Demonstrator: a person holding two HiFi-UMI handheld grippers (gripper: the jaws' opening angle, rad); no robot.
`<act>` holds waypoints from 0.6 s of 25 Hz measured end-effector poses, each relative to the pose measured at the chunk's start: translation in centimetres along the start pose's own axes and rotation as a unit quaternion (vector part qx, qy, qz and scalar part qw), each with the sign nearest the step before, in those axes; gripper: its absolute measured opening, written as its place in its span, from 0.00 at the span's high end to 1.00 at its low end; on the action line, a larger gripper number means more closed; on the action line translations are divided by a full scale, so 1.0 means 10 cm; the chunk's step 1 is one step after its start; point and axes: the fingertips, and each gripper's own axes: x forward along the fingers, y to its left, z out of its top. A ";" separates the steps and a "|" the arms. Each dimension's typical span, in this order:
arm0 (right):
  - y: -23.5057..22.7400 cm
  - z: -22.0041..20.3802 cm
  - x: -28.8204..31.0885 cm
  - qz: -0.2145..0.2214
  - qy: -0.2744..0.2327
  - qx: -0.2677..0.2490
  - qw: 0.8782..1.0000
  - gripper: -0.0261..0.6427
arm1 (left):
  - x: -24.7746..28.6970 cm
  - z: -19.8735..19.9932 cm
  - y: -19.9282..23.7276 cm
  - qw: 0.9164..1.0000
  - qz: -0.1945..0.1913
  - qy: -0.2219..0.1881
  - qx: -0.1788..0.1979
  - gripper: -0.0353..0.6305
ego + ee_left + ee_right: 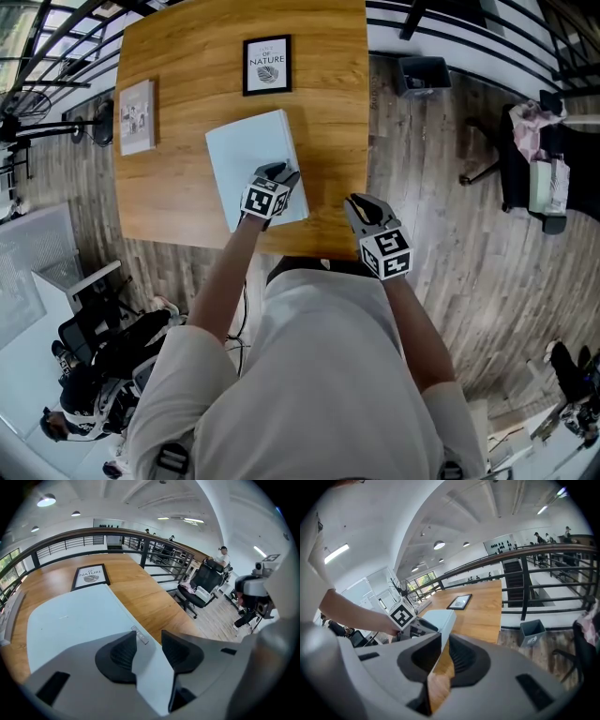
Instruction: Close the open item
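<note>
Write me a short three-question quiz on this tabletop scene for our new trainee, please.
1. True or false: the left gripper is over the pale blue box with its fingers apart.
2. What is between the fingers of the right gripper? A) the box B) a picture frame C) nothing
3. Fill in: the black-framed print on the wooden table reads "OF ___".
Key: 1 true; 2 C; 3 NATURE.
</note>
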 end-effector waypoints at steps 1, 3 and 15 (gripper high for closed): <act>0.00 0.00 0.00 0.000 0.000 0.000 1.000 0.88 | 0.01 0.00 0.00 1.000 0.000 -0.001 -0.002 0.70; 0.00 -0.01 0.01 0.000 0.001 0.001 1.000 0.88 | 0.02 0.00 0.01 1.000 0.000 -0.001 -0.007 0.70; 0.06 -0.06 0.00 0.012 0.004 -0.007 1.000 0.88 | 0.06 0.02 0.04 0.997 -0.017 -0.004 -0.075 0.72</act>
